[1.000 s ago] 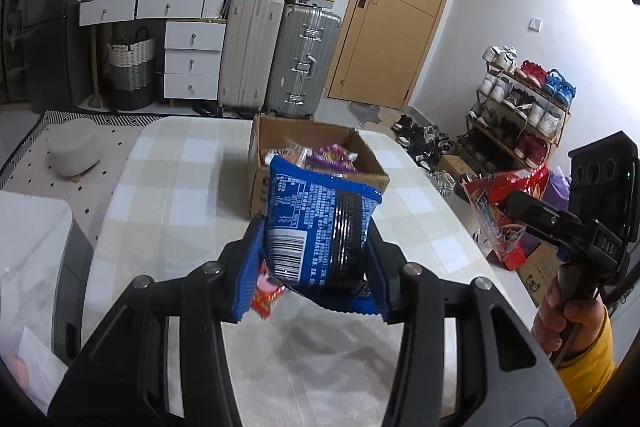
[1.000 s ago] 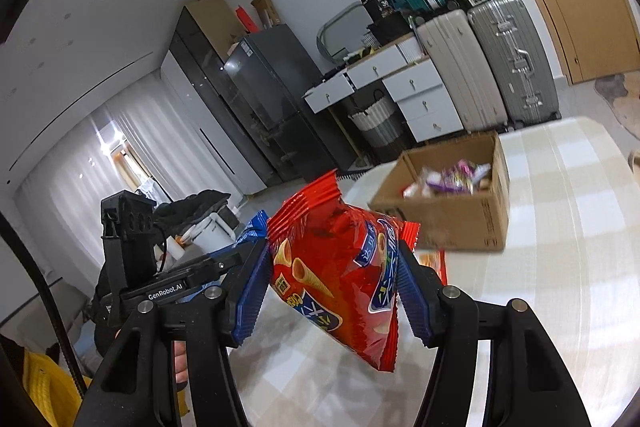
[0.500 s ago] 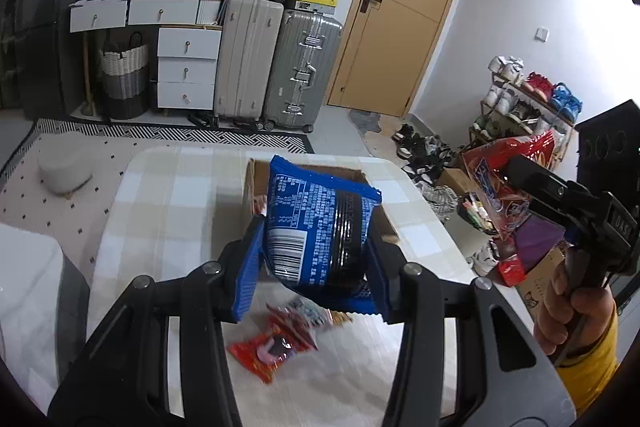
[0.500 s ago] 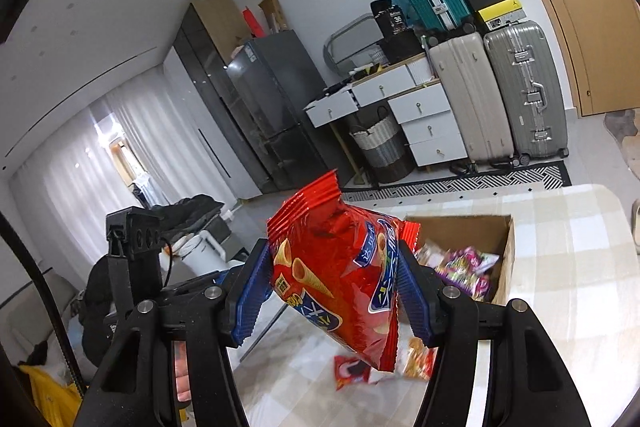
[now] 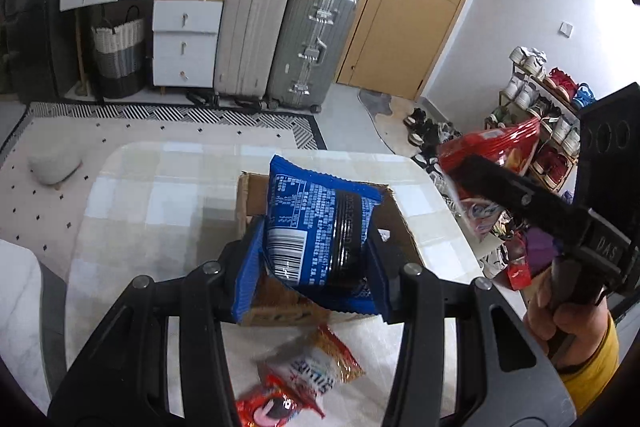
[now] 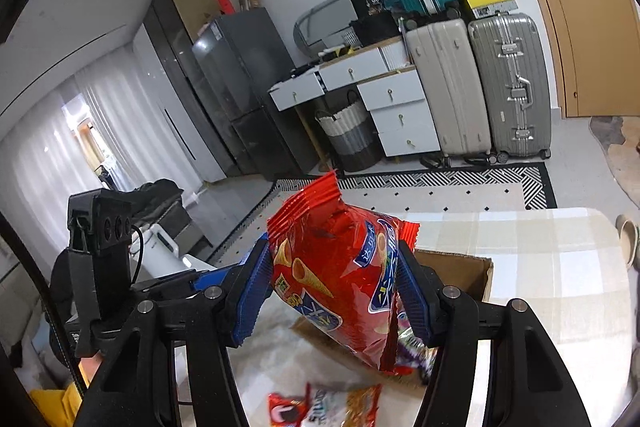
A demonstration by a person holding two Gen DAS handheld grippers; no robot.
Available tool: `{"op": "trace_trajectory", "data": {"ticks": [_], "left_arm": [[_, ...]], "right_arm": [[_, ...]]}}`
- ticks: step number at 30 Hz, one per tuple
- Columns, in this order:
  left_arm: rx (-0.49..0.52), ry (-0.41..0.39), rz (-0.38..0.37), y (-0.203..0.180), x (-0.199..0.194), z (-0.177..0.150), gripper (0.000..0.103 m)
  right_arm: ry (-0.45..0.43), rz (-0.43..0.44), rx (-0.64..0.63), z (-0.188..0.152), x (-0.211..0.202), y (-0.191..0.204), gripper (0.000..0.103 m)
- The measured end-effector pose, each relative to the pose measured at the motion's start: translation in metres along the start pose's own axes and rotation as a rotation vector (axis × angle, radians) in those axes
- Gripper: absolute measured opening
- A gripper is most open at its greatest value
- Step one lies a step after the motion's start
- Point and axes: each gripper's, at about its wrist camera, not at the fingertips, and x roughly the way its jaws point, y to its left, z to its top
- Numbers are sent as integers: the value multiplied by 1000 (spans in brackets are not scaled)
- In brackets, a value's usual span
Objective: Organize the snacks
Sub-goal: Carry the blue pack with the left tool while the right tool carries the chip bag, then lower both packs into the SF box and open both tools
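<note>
While both tongs are loaded, the cardboard box (image 5: 404, 227) is the point on which the next move turns. The left tongs (image 5: 312, 263) are clamped narrowly on a blue snack packet (image 5: 316, 223), pads pressing its two sides; the packet stands upright, long axis roughly vertical, directly in front of the box opening in the left wrist view. The right tongs (image 6: 336, 287) grip a red snack bag (image 6: 340, 279) at a moderately wide setting, the bag hanging tilted with its lower corner over the near left edge of the box (image 6: 452, 275). The box sits on the checked surface (image 5: 160, 203), beyond and below both packets. Judged from the two views, the blue packet lies more squarely over the box, so the left hand appears better placed to release first. Loose small snack packets (image 5: 304, 379) lie on the surface on the near side of the box, not yet collected.
</note>
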Motion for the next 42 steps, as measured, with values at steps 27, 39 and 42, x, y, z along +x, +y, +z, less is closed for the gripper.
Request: {"op": "trace_trajectory", "data": {"ticks": [27, 39, 42], "left_arm": [[-42, 142, 23, 27, 171, 27, 43], [-6, 160, 20, 24, 184, 22, 50], [3, 155, 19, 24, 182, 23, 51]], "right_arm": [[200, -92, 45, -25, 103, -74, 61], [216, -125, -33, -26, 112, -63, 61], [215, -124, -28, -25, 112, -64, 61]]}}
